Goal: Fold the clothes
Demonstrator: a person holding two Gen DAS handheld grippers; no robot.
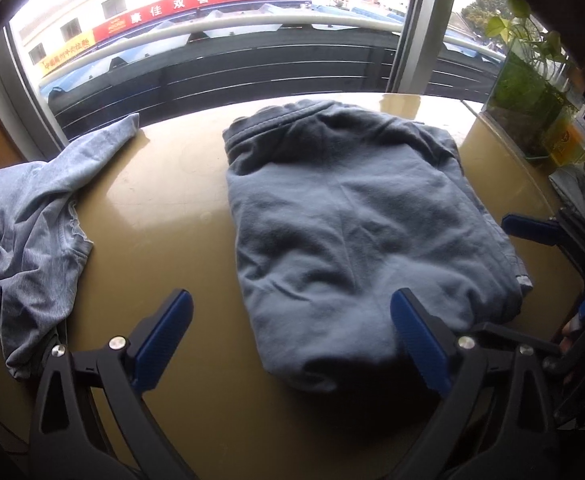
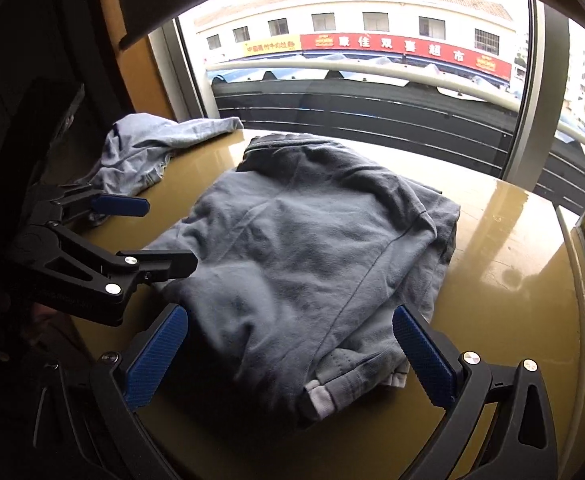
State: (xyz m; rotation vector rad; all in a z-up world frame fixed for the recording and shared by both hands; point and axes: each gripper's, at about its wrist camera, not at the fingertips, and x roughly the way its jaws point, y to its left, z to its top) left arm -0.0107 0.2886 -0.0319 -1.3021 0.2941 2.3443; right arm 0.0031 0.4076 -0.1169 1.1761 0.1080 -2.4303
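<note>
A: Start with your table (image 1: 164, 200), the tan, glossy top running right up to the window (image 1: 220, 20). Everything else sits on it.

B: And dead centre of that table you've got the folded grey-blue garment (image 1: 352, 220), a thick rectangular stack, its white-edged hem at the near corner in your right wrist view.

A: Off toward the table's left edge lies the crumpled light grey garment (image 1: 32, 232), well apart from the folded one, one end trailing toward the window.

B: At the table's far right corner stands a glass tank with a green plant (image 1: 532, 92).

A: Now your tools. Your left gripper (image 1: 292, 340) is spread wide and holds nothing; its right blue pad lies over the folded stack's near edge, its left pad over bare table.

B: Your right gripper (image 2: 292, 360) is the same: parted wide, empty, straddling the stack's near corner at the table's front.
</note>
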